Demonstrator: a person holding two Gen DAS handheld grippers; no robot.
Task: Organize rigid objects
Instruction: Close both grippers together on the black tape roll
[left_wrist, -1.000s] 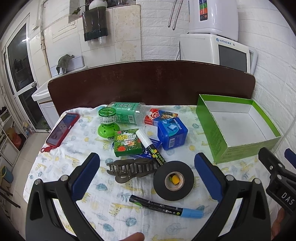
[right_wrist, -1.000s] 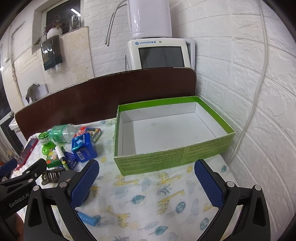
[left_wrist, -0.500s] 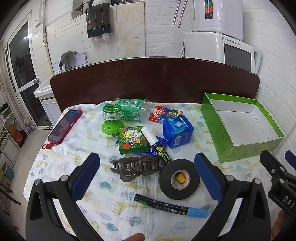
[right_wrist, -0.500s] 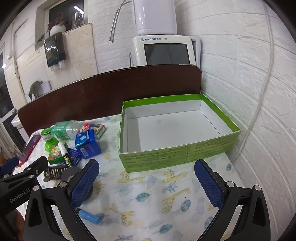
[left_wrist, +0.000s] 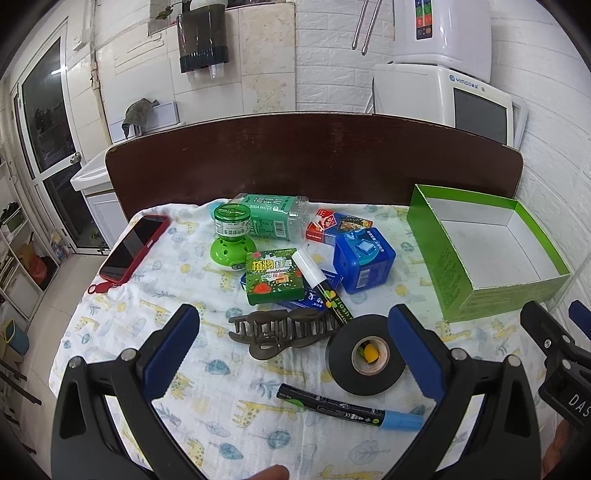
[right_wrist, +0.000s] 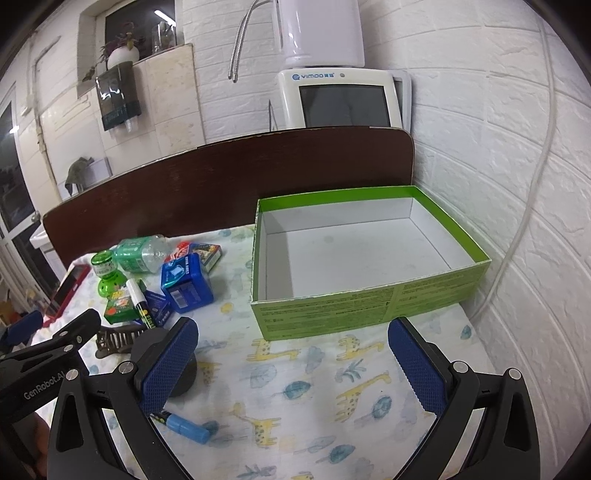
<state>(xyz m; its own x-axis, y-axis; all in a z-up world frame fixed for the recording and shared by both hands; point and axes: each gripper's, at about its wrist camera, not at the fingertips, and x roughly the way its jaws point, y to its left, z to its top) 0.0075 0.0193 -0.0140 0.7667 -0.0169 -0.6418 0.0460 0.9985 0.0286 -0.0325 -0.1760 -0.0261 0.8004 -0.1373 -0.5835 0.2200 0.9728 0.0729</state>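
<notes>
Over the last second both cameras have pulled back and risen a little, so the heap and the box sit lower and smaller in view; nothing on the table has moved, and nothing is packed yet, so I judge the task barely begun. Going left to right in the left wrist view: a red phone (left_wrist: 133, 247) lies at the far left edge of the cloth, well apart from the rest; next a green jar (left_wrist: 231, 236) stands in front of a bottle (left_wrist: 275, 218) lying on its side; a green carton (left_wrist: 275, 276) rests on a blue pack with a white marker (left_wrist: 320, 286) slanting across it; a blue cube (left_wrist: 364, 260) sits just beside that, with a card pack (left_wrist: 337, 227) behind. Nearer, a hair clip (left_wrist: 282, 330) touches the marker's end, a tape roll (left_wrist: 369, 354) lies just right of it, and a blue-capped marker (left_wrist: 349, 407) lies closest. The left gripper (left_wrist: 293, 356) hangs above these with jaws wide and empty. Far right stands the open green box (right_wrist: 369, 306), empty; the right gripper (right_wrist: 293, 363) hovers before it, jaws wide too. Nothing blocks the box, though the overlapping pieces in the heap look awkward to lift singly
</notes>
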